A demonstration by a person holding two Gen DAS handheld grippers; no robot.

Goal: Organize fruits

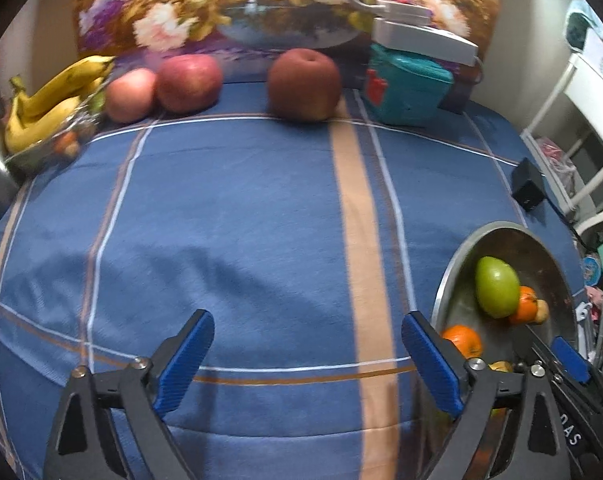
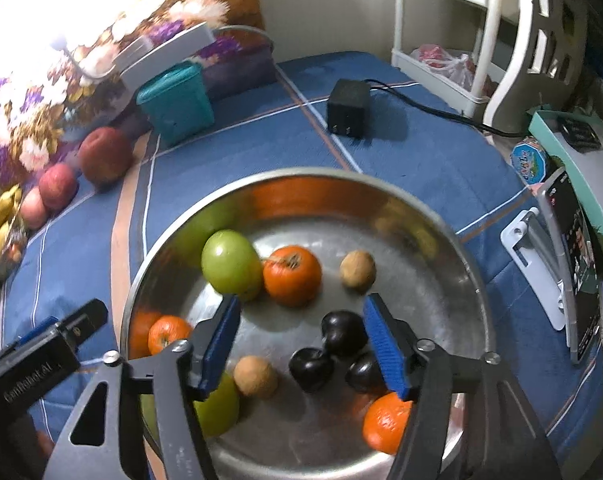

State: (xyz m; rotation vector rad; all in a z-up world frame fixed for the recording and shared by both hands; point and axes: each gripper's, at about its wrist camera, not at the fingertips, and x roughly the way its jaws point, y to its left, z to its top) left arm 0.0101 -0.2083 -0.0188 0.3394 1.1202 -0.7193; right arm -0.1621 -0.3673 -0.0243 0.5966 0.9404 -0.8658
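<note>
Right wrist view: right hand-held gripper [image 2: 299, 340] poised over metal bowl [image 2: 467, 264], jaws apart, nothing pressed between blue pads. Inside bowl: green fruit [image 2: 230, 266] touching large orange fruit [image 2: 292, 275] toward far side; small brown fruit [image 2: 357, 269] just right of that orange one. Three dark plums [image 2: 343, 334] clustered near bowl centre, partly behind right pad. Second brown fruit [image 2: 255, 376] nearer the camera; small orange fruit [image 2: 167, 334] against left wall; another orange fruit [image 2: 385, 422] at near right; second green fruit [image 2: 217, 406] partly hidden behind left finger.

Left wrist view: left hand-held gripper [image 1: 307, 360] spread wide, empty, over blue checked bedspread [image 1: 229, 208] just left of bowl. Well beyond bowl, along floral backdrop [image 1: 173, 12]: brownish-red apple [image 1: 303, 84], red apple [image 1: 189, 82], paler pink apple [image 1: 130, 95] touching it, bananas [image 1: 49, 100] at far left on a small dish. Teal container [image 1: 405, 88] right of brownish-red apple. Black power adapter [image 1: 527, 190] beyond bowl's far rim.
</note>
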